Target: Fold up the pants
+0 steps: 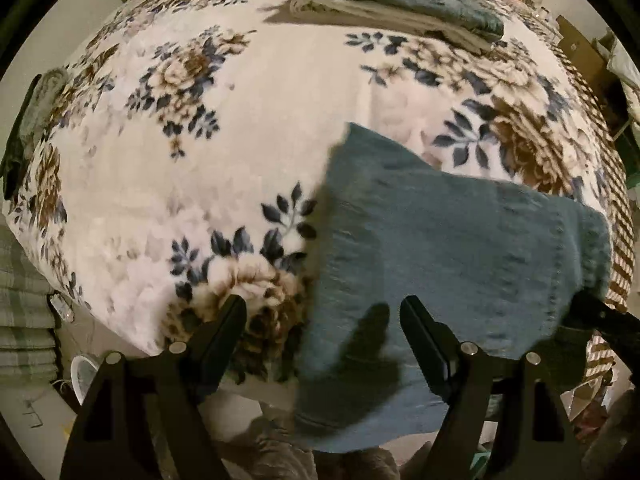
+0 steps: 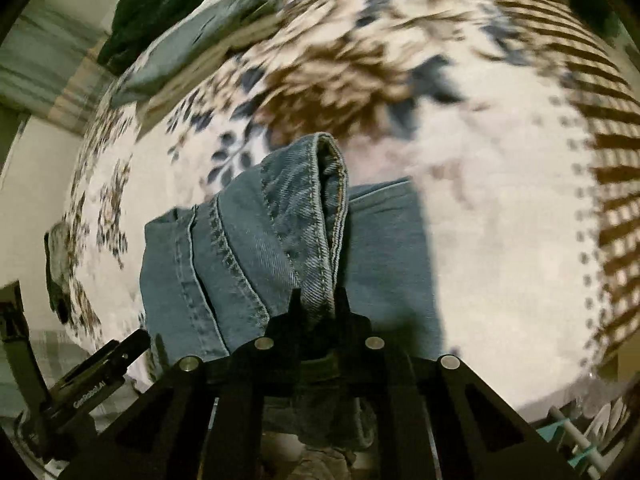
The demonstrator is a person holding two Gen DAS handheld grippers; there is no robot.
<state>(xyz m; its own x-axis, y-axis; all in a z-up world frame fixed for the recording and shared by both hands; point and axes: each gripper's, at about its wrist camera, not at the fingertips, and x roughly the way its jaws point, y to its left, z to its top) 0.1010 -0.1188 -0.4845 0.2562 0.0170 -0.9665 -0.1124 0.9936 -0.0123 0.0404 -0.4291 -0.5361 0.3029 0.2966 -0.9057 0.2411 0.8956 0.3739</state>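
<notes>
The blue denim pants (image 1: 440, 264) are lying on a bed covered by a floral fleece blanket (image 1: 248, 112), at the near edge of the bed, with part of the fabric hanging over that edge.

The left hand-held gripper (image 1: 323, 312) is hovering above the pants with its jaws standing wide apart. Its left finger is sitting over the floral blanket, its right finger over the denim. Nothing is lying between the pads, and its shadow is falling on the denim.

The right hand-held gripper (image 2: 318, 300) is pinching a stitched edge of the pants (image 2: 280, 240), its jaws nearly closed on the fabric. The held fold is rising between the fingers, showing an orange-stitched seam, while a flat layer of denim is lying beneath it on the blanket. The blanket in this view is blurred.

In the right wrist view, the left hand-held gripper is showing at the lower left, just beside the denim.

At the far side of the bed, a stack of folded garments (image 1: 400, 4) is resting: a blue-grey piece on top of a pale one. A dark garment (image 1: 24, 128) is lying at the left edge of the bed.
</notes>
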